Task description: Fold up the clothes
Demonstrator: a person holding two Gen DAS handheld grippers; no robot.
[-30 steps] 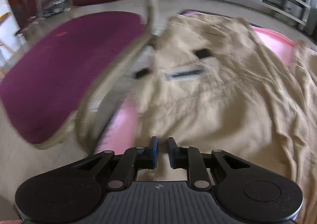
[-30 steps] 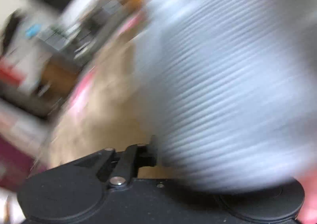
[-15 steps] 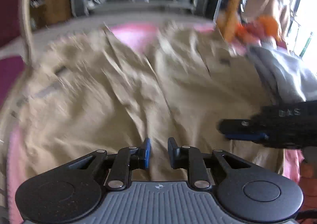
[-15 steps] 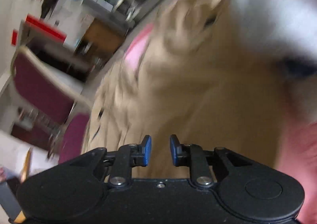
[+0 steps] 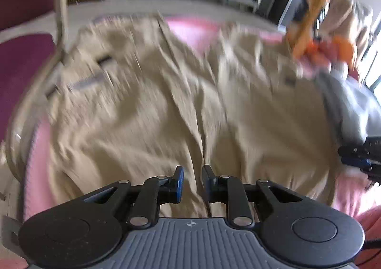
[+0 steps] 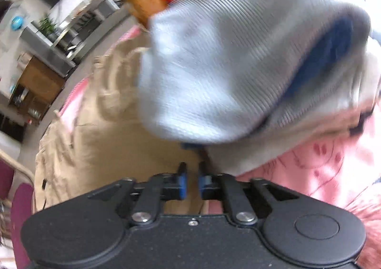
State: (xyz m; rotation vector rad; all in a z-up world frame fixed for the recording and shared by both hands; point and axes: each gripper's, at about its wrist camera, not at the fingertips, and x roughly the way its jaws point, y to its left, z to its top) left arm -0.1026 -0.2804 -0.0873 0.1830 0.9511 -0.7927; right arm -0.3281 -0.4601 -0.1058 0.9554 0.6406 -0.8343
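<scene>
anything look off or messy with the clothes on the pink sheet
Yes. The tan garment lies spread but heavily wrinkled, not flat. A grey knit garment is bunched in a heap overlapping its edge, and orange clothing is piled at the far corner.

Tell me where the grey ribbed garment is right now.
In the right wrist view the grey ribbed garment fills the upper middle, just ahead of the right gripper, overlapping the tan garment spread on the pink cover.
</scene>
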